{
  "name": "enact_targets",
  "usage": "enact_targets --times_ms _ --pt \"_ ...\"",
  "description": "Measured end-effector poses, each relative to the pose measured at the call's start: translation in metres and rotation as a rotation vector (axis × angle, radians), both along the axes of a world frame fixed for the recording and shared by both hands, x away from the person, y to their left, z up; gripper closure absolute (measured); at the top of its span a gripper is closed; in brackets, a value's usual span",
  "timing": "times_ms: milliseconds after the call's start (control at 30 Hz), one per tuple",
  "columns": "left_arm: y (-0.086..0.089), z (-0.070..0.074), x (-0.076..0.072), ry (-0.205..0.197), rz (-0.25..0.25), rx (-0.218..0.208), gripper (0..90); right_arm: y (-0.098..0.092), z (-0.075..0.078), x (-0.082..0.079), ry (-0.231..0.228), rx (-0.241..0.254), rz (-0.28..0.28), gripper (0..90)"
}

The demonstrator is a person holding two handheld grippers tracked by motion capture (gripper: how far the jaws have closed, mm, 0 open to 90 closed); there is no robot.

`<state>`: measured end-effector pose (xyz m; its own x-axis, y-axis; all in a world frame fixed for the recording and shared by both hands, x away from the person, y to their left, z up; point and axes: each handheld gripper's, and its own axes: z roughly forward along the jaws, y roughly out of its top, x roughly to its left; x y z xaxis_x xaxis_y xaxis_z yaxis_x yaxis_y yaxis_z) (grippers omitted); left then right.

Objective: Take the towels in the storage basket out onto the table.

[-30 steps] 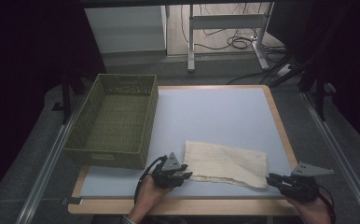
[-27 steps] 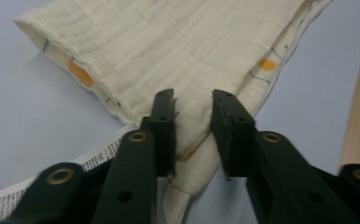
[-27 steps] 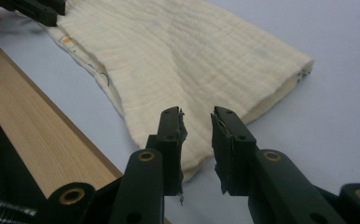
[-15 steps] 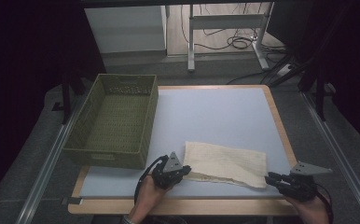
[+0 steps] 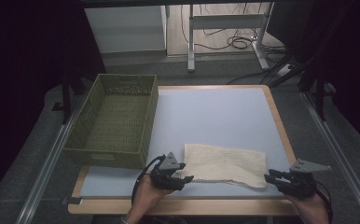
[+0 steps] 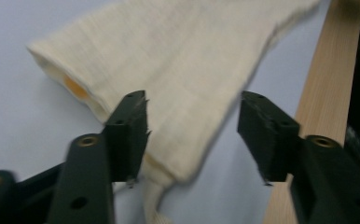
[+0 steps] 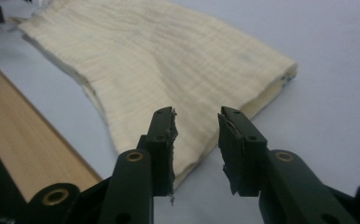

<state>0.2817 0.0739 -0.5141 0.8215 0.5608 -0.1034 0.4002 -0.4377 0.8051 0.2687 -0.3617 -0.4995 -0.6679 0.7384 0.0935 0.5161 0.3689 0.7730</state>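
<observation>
A folded cream cloth lies flat near the front of the pale blue table. My left gripper is at the cloth's near left corner. In the left gripper view its jaws have just been opening and stand apart, with the corner of the cloth between them and neither pad pressing on it. My right gripper is at the near right corner. Its jaws have also just been opening a little, and the tip of the cloth lies under the gap, untouched.
A green woven basket stands on the table's left side, its inside bare. The wooden rim runs along the front edge just behind both hands. Desk legs and cables sit on the floor beyond the far edge.
Both hands have stayed at the cloth's near corners, and the cloth lies as it did before.
</observation>
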Motion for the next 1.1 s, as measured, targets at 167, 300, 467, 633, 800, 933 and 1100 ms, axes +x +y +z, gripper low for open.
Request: enact_targets --times_ms 167,300,467,633,800,933,1100 --pt "-0.011 0.007 0.029 -0.006 0.08 0.001 35.5 0.0 0.01 0.019 -0.016 0.013 -0.032 61.0" --pt "-0.02 0.01 0.055 -0.032 0.153 0.021 38.2 0.002 0.013 0.045 -0.022 0.008 -0.071 61.0" --pt "-0.022 0.002 0.084 -0.022 0.242 0.064 45.6 0.008 0.005 0.072 -0.012 -0.044 -0.103 61.6" --pt "-0.02 -0.015 0.098 0.028 0.258 0.103 47.5 0.011 -0.011 0.083 0.024 -0.075 -0.119 61.9" --pt "-0.02 -0.025 0.1 0.054 0.221 0.09 62.9 0.013 -0.018 0.081 0.033 -0.1 -0.089 79.1" --pt "-0.023 -0.021 0.094 0.044 0.175 0.121 84.7 0.018 -0.014 0.083 0.034 -0.136 -0.075 86.6" --pt "-0.016 -0.013 0.084 0.016 0.172 0.082 85.8 0.019 -0.008 0.098 0.001 -0.144 -0.09 86.7"
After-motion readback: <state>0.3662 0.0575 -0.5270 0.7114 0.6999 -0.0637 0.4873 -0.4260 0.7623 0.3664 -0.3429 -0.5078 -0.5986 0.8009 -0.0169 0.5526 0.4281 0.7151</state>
